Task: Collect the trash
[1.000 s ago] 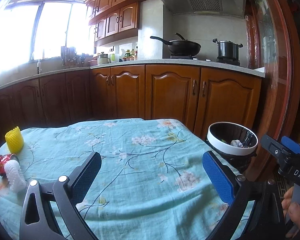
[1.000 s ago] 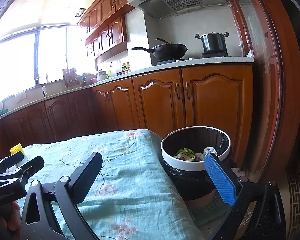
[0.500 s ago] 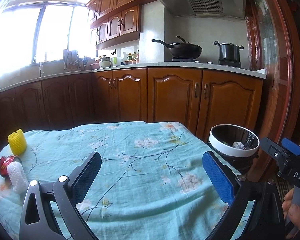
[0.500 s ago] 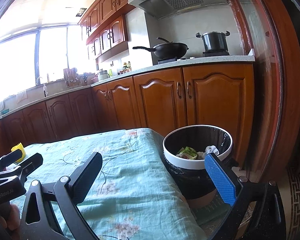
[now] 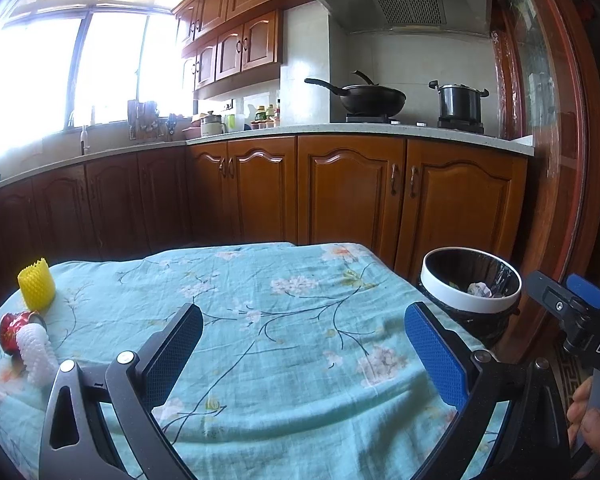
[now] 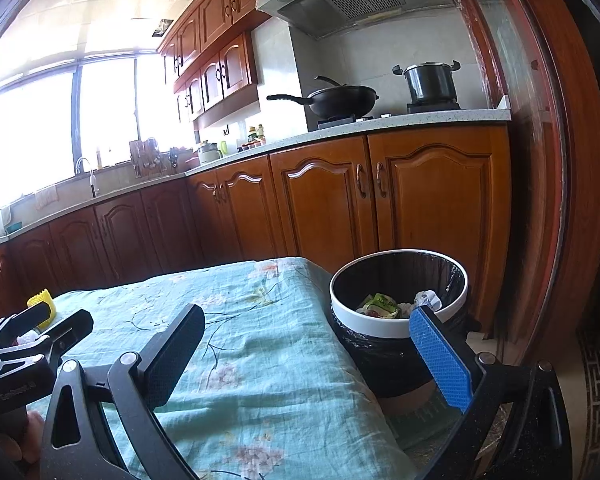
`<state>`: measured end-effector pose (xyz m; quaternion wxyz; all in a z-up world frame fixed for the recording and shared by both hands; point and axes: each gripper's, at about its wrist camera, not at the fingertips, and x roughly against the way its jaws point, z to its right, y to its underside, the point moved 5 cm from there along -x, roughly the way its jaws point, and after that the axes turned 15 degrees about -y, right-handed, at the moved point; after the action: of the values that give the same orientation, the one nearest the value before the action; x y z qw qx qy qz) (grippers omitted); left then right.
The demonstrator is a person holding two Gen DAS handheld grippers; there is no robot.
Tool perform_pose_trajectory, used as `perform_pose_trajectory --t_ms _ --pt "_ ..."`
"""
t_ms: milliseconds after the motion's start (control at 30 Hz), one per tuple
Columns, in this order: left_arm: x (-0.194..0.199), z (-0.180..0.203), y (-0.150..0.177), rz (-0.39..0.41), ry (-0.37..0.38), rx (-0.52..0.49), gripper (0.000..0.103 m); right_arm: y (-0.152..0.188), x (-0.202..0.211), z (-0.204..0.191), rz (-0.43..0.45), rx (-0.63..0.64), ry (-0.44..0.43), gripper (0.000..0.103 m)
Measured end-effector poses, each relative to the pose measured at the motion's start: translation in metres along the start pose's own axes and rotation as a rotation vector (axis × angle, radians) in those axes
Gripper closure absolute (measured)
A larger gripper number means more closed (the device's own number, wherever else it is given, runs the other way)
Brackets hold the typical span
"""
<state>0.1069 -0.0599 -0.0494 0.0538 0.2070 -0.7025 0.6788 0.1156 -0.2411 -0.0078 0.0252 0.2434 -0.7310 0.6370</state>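
Kitchen cabinets [image 5: 352, 196] in reddish wood run behind a table covered by a teal flowered cloth [image 5: 260, 320]. On that cloth, at about nine o'clock from the left gripper [image 5: 304, 344], lie the pieces left to collect: a yellow foam sleeve [image 5: 36, 284] standing upright, and nearer, a red can [image 5: 10, 330] touching a white foam net [image 5: 38, 354]. Off the table's edge at two o'clock stands the bin [image 6: 398, 322], white-rimmed and lined with a black bag; crumpled paper [image 6: 428, 299] and a green wrapper [image 6: 382, 304] already sit inside.

Both tools are empty. The left gripper's jaws are spread wide above bare cloth, and the right gripper [image 6: 306, 354] is likewise splayed, its blue finger crossing the bin's rim in view.

From here, the likely trouble is the can and net lying pressed together: closing on one may drag or roll the other toward the table's edge. The foam looks soft, so it could squash and slip out mid-carry. Loose cloth may also bunch under a low finger.

Beyond, a wok [image 5: 364, 98] and a pot [image 5: 460, 102] rest on the stove, and bright windows [image 5: 40, 80] wash out ten o'clock.
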Motion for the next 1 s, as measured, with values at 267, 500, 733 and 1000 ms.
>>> perform_pose_trajectory --t_ms 267,500,733,1000 --pt "0.0002 0.0001 0.0004 0.006 0.009 -0.002 0.001 0.0002 0.0019 -0.0017 0.007 0.001 0.0 0.0" --pt "0.0015 0.001 0.0014 0.013 0.014 -0.009 0.002 -0.0008 0.0038 -0.004 0.009 0.005 -0.002 0.0" --pt "0.0002 0.0014 0.0019 0.007 0.014 -0.008 0.002 -0.0019 0.0043 -0.0039 0.008 0.004 0.0 0.0" --pt "0.0 0.002 0.0021 0.006 0.014 -0.006 0.002 -0.0023 0.0038 -0.0046 0.006 0.005 -0.001 0.0"
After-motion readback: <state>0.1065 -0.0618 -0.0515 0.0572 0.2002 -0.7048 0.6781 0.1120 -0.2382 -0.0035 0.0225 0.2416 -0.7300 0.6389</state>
